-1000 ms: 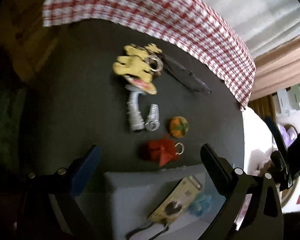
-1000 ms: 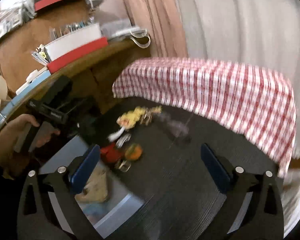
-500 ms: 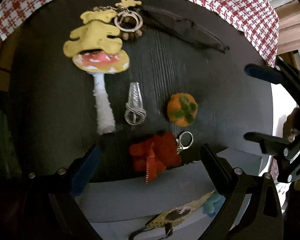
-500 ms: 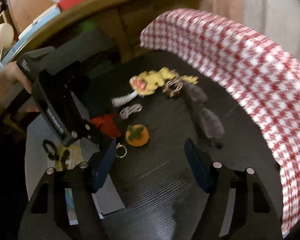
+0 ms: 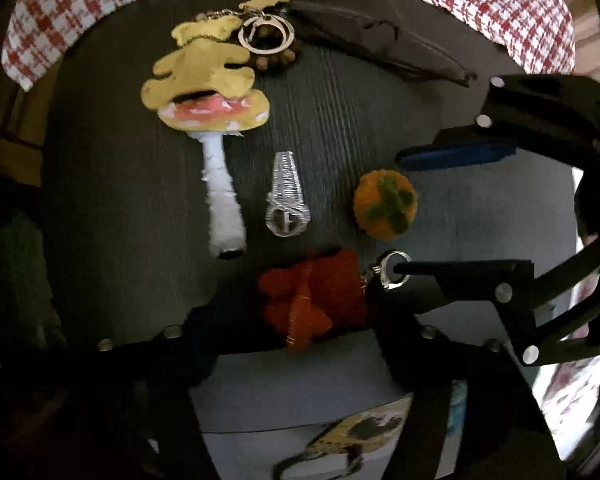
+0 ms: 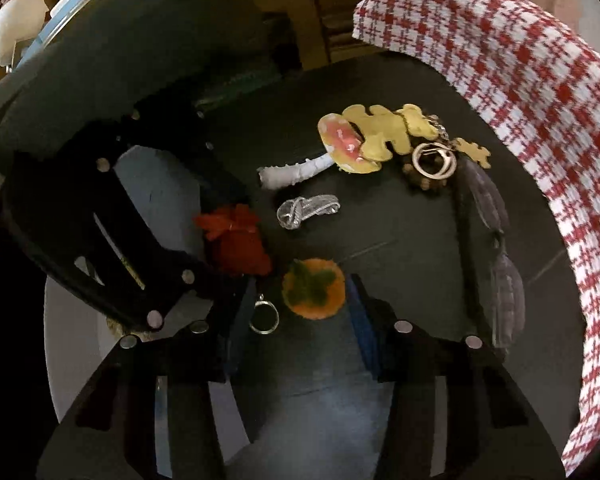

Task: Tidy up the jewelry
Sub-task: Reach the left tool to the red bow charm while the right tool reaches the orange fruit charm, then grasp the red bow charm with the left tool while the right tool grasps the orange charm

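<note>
Charms lie on a black table: a red felt charm (image 5: 308, 296) with a metal ring (image 5: 394, 269), an orange pumpkin pom-pom (image 5: 384, 203), a silver wire ring (image 5: 287, 202), a mushroom charm (image 5: 216, 120) and yellow bear charms (image 5: 204, 68). My left gripper (image 5: 296, 328) is open with its fingers either side of the red charm (image 6: 236, 240). My right gripper (image 6: 296, 320) is open around the pumpkin (image 6: 313, 289); it also shows in the left wrist view (image 5: 456, 208), where one finger (image 5: 456, 270) crosses the metal ring.
A grey tray (image 5: 300, 392) at the near edge holds a patterned tag (image 5: 360, 436). Dark glasses (image 6: 496, 248) lie at the back right. A red-checked cloth (image 6: 532, 92) covers the far side. A key ring (image 6: 434, 160) lies on brown beads.
Both grippers have dropped closer to the table. The left has moved onto the red charm. The right has come in around the pumpkin and its jaws have narrowed.
</note>
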Action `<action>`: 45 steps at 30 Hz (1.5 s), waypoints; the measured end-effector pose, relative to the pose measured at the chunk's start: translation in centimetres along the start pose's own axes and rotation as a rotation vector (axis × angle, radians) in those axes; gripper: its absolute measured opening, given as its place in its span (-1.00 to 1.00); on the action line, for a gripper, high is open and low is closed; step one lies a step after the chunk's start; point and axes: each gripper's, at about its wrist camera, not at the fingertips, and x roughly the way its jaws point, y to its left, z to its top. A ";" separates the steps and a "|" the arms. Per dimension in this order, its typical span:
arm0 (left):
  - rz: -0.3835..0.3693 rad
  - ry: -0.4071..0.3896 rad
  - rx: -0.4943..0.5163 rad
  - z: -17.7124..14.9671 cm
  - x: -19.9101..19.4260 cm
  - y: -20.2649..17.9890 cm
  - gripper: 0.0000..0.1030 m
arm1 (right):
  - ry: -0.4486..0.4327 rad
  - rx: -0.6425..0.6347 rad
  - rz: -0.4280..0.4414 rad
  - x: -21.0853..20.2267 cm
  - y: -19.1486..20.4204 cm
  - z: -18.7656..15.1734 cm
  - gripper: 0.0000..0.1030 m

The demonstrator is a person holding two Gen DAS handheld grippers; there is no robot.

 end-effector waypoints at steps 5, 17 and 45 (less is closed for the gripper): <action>-0.021 -0.011 0.015 -0.4 -0.5 0.0 -0.04 | 0.011 -0.004 -0.014 0.3 -0.3 0.4 -0.22; -0.035 -0.049 0.006 -1.5 -1.1 1.1 -0.05 | 0.007 0.089 -0.048 0.9 -0.9 0.3 -0.35; -0.054 -0.082 0.021 -1.6 -1.4 1.7 -0.05 | 0.022 0.256 -0.212 0.2 0.4 -0.6 -0.39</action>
